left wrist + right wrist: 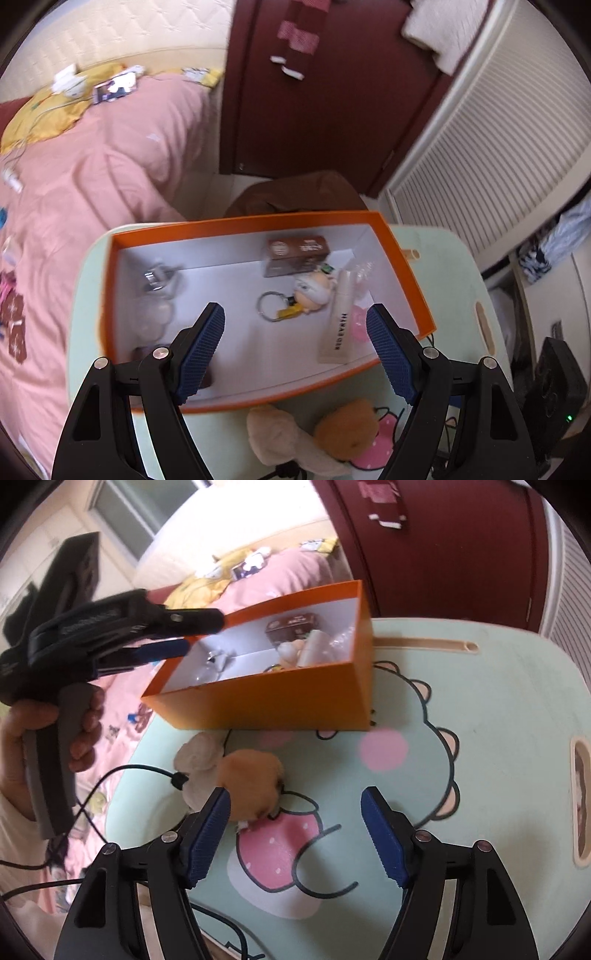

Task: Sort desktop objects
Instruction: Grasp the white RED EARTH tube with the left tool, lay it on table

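Observation:
An orange box (413,280) with a white inside stands on the pale green table (450,266). In it lie a brown carton (297,251), a doll-head keychain (295,295), a cream tube (340,317), a pink item (356,325) and a clear glass bottle (157,286). My left gripper (295,350) is open and empty above the box's near side. A plush toy (236,779), beige and orange-brown, lies on the table in front of the box (277,698). My right gripper (295,834) is open and empty, just right of the toy. The left gripper (173,635) shows over the box's left end.
A pink bed (92,177) lies left of the table. A dark red wardrobe (325,92) and a white slatted door (498,155) stand behind. A black cable (140,771) runs beside the toy. A black device (554,387) sits at the right.

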Action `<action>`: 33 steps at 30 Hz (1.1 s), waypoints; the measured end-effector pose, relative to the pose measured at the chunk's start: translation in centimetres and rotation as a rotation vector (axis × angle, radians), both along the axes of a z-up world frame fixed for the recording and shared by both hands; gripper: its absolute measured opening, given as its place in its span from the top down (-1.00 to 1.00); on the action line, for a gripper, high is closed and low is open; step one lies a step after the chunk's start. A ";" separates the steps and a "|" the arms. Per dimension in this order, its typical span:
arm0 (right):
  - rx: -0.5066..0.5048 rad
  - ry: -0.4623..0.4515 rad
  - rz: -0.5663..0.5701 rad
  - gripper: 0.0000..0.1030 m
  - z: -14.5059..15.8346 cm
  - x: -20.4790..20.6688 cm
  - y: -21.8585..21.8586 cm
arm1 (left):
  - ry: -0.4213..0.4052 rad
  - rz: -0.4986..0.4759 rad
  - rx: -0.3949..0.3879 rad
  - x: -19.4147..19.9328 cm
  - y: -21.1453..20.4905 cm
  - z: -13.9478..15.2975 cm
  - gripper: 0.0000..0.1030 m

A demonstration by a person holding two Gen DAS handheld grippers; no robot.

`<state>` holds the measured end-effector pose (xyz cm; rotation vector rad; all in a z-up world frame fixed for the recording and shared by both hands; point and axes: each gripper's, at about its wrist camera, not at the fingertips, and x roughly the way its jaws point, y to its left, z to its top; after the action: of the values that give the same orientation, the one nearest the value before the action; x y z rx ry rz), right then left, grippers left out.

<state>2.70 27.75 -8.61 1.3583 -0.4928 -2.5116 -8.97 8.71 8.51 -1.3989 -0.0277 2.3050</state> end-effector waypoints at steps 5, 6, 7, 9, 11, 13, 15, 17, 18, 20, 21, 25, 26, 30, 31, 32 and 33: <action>-0.015 -0.002 -0.017 -0.42 -0.1 0.7 1.1 | -0.076 -0.072 -0.014 -1.4 3.2 -1.5 -0.44; -0.021 -0.004 -0.021 -0.42 -0.2 0.9 1.3 | -0.093 -0.089 -0.026 -1.7 3.8 -1.9 -0.28; -0.027 -0.006 -0.024 -0.42 -0.3 0.9 1.3 | -0.115 -0.110 -0.035 -2.0 4.4 -2.4 -0.21; -0.038 -0.012 -0.033 -0.42 -0.4 1.4 1.8 | -0.166 -0.142 -0.043 -2.5 5.2 -3.6 -0.04; -0.049 -0.018 -0.039 -0.42 -0.4 1.8 2.0 | -0.204 -0.148 -0.040 -2.8 5.5 -4.7 0.11; -0.059 -0.025 -0.042 -0.42 -0.4 2.2 2.2 | -0.233 -0.153 -0.014 -3.0 5.5 -5.7 0.22; -0.067 -0.029 -0.048 -0.42 -0.4 2.8 2.4 | -0.241 -0.141 0.050 -3.1 5.1 -6.1 0.40; -0.072 -0.033 -0.053 -0.42 -0.4 3.5 2.7 | -0.242 -0.127 0.084 -3.3 4.6 -6.0 0.60; -0.071 -0.037 -0.054 -0.42 -0.4 3.8 2.7 | -0.228 -0.121 0.076 -3.1 4.4 -5.8 0.60; -0.069 -0.043 -0.055 -0.42 -0.3 4.4 2.9 | -0.201 -0.118 0.074 -2.8 3.9 -5.2 0.60; -0.068 -0.044 -0.054 -0.42 -0.3 4.7 2.9 | -0.196 -0.112 0.089 -2.8 3.5 -4.8 0.60; -0.060 -0.040 -0.050 -0.42 0.1 5.6 2.8 | -0.130 -0.075 0.157 -2.2 1.0 -1.5 0.60; -0.057 -0.037 -0.049 -0.42 0.4 5.7 2.6 | -0.112 -0.065 0.178 -2.1 0.3 -0.6 0.60; -0.056 -0.025 -0.045 -0.42 1.1 6.7 2.2 | -0.054 -0.030 0.228 -0.9 -3.1 2.6 0.60; -0.057 -0.022 -0.043 -0.42 1.3 6.3 2.1 | -0.045 -0.026 0.228 -0.5 -3.8 3.2 0.60; -0.057 -0.019 -0.040 -0.42 1.5 6.2 2.0 | -0.038 -0.023 0.226 -0.1 -4.5 3.7 0.59; -0.057 -0.014 -0.035 -0.42 1.7 6.2 2.0 | -0.035 -0.023 0.218 0.4 -5.0 3.9 0.59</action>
<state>8.90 29.72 -6.89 1.3592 -0.5916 -2.4974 -8.58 3.70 12.38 -1.3212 -0.2643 2.1844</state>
